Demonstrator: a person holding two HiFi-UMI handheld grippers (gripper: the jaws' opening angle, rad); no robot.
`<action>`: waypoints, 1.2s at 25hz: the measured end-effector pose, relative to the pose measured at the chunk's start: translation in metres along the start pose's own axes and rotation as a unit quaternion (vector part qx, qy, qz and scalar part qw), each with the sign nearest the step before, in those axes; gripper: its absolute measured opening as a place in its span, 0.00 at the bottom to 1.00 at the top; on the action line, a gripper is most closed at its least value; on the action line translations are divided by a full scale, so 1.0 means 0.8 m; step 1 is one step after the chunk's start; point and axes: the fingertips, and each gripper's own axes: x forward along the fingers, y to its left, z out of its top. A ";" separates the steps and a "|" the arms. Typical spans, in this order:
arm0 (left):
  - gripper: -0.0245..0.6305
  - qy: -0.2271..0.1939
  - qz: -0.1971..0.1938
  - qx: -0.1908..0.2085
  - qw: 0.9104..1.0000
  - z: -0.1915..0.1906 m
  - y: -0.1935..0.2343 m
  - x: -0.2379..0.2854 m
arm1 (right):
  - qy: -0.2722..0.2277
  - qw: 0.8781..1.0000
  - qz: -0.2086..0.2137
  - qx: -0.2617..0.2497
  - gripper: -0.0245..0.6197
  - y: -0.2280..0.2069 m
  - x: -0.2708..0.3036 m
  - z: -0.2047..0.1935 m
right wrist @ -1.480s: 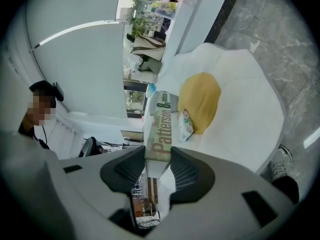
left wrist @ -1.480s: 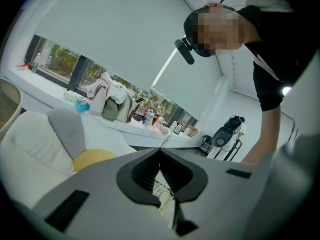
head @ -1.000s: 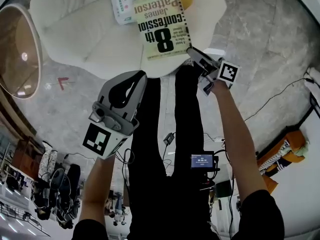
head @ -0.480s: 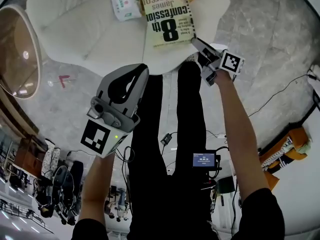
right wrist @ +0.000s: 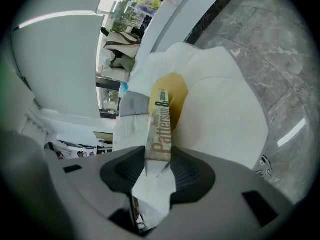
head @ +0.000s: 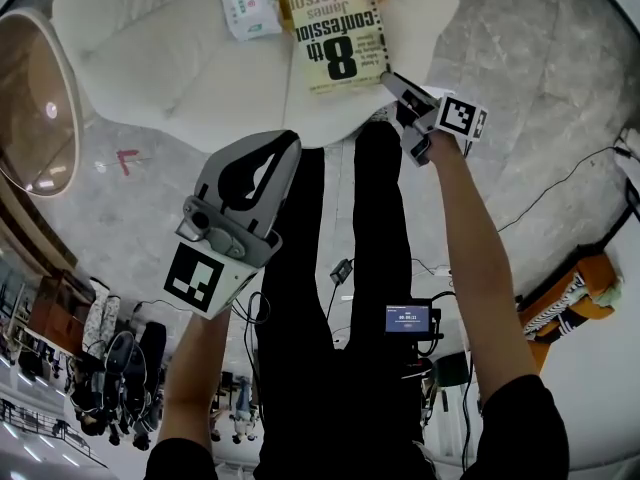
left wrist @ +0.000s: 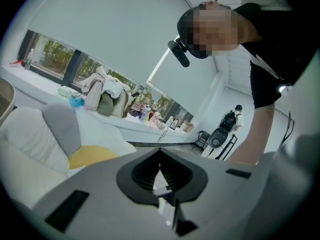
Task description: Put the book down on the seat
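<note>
Clamping the book (head: pixel 337 33), the right tongs (head: pixel 392 81) cover its near corner.

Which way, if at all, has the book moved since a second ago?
Yes. Against the tissue pack, the book has shifted deeper over the seat, toward the yellow cushion.
</note>
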 end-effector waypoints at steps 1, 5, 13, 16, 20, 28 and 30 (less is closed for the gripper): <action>0.06 0.000 0.000 0.000 1.000 0.000 0.000 0.000 | 0.005 1.000 -0.012 -0.004 0.30 -0.004 -0.001 0.000; 0.06 0.000 0.000 -0.001 1.000 -0.001 -0.001 -0.001 | 0.018 1.000 -0.024 -0.003 0.30 -0.012 0.004 -0.003; 0.05 0.002 0.000 -0.002 1.000 -0.006 0.003 -0.001 | 0.025 0.998 -0.062 -0.001 0.33 -0.035 0.009 -0.004; 0.06 0.003 0.002 -0.001 1.000 -0.007 0.007 -0.004 | 0.027 0.997 -0.079 -0.002 0.37 -0.041 0.013 -0.007; 0.06 0.003 0.003 0.002 1.000 -0.008 0.009 -0.006 | 0.025 0.994 -0.103 0.002 0.42 -0.052 0.012 -0.010; 0.06 -0.003 0.003 0.000 1.000 -0.002 0.004 -0.009 | 0.013 0.992 -0.124 0.004 0.42 -0.059 -0.012 -0.005; 0.06 -0.006 0.003 0.000 1.000 0.001 0.002 -0.009 | 0.010 0.992 -0.127 0.004 0.42 -0.059 -0.018 -0.001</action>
